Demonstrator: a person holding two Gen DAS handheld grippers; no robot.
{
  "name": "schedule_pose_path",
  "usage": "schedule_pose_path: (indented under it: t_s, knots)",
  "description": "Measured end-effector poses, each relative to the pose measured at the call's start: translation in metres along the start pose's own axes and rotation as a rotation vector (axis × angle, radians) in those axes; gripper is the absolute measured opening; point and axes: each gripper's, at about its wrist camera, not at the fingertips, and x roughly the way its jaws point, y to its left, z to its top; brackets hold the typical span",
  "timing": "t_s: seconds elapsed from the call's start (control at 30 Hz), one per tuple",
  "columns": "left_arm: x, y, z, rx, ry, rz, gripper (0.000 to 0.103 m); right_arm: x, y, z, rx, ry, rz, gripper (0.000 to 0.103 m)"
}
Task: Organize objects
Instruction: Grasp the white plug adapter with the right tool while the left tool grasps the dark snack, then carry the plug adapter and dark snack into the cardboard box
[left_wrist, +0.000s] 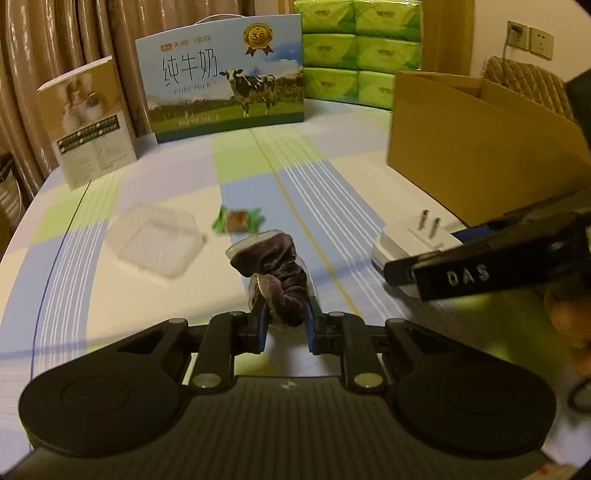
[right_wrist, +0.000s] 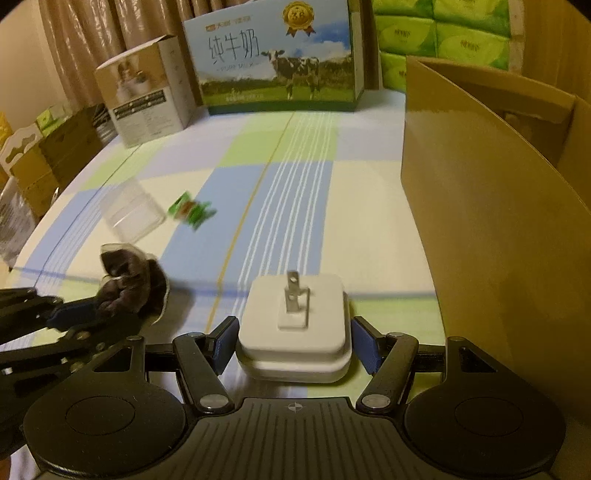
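My left gripper (left_wrist: 286, 325) is shut on a dark brown velvet scrunchie (left_wrist: 280, 275) and holds it above the table; it also shows in the right wrist view (right_wrist: 129, 282). My right gripper (right_wrist: 293, 341) has its blue pads against both sides of a white plug adapter (right_wrist: 295, 325), prongs up; the adapter also shows in the left wrist view (left_wrist: 413, 243). A green-wrapped candy (left_wrist: 238, 219) and a clear plastic lid (left_wrist: 157, 242) lie on the checked tablecloth further out.
An open cardboard box (right_wrist: 480, 206) stands at the right. A milk carton box (left_wrist: 221, 77), a small product box (left_wrist: 86, 118) and stacked green tissue packs (left_wrist: 362, 48) stand at the back. More boxes (right_wrist: 44, 155) sit beyond the table's left edge.
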Motion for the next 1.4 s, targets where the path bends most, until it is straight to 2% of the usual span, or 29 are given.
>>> schedule_pose_path:
  t_s: [0.13, 0.23, 0.33, 0.37, 0.57, 0.73, 0.83, 0.87, 0.93, 1.07, 1.23, 1.4]
  knots:
    - [-0.024, 0.0, -0.017, -0.033, 0.016, -0.022, 0.019, -0.015, 0.004, -0.014, -0.018, 0.022, 0.013, 0.063]
    - [-0.026, 0.003, -0.025, -0.076, 0.041, 0.017, 0.035, -0.019, 0.006, -0.02, -0.032, 0.028, 0.008, 0.064]
    - [-0.025, 0.001, -0.027, -0.068, 0.03, 0.042, 0.053, -0.018, 0.007, -0.024, -0.044, 0.044, 0.005, 0.074]
    - [-0.023, 0.0, -0.027, -0.063, 0.022, 0.051, 0.056, -0.018, 0.007, -0.024, -0.046, 0.041, 0.003, 0.075]
    - [-0.012, -0.004, -0.026, -0.048, 0.012, 0.076, 0.057, -0.012, 0.008, -0.022, -0.05, 0.046, 0.004, 0.076]
    - [0.0, -0.002, -0.024, -0.059, 0.014, 0.093, 0.056, -0.008, 0.016, -0.024, -0.088, 0.054, -0.003, 0.076]
    - [0.007, 0.002, -0.025, -0.071, 0.041, 0.089, 0.041, -0.006, 0.016, -0.024, -0.086, 0.051, -0.012, 0.073]
    - [0.007, 0.002, -0.025, -0.072, 0.041, 0.083, 0.034, -0.005, 0.016, -0.023, -0.087, 0.047, -0.02, 0.066]
    - [0.006, 0.001, -0.025, -0.073, 0.047, 0.07, 0.025, -0.005, 0.017, -0.024, -0.108, 0.04, -0.045, 0.062]
    - [0.004, -0.002, -0.025, -0.089, 0.061, 0.069, 0.018, -0.005, 0.018, -0.024, -0.099, 0.038, -0.052, 0.062]
    - [-0.008, 0.001, -0.026, -0.148, 0.069, 0.036, 0.016, -0.009, 0.018, -0.023, -0.051, 0.036, -0.019, 0.061]
    - [-0.031, -0.003, -0.021, -0.153, 0.043, 0.045, 0.016, -0.04, 0.021, -0.027, -0.025, -0.016, 0.007, 0.061]
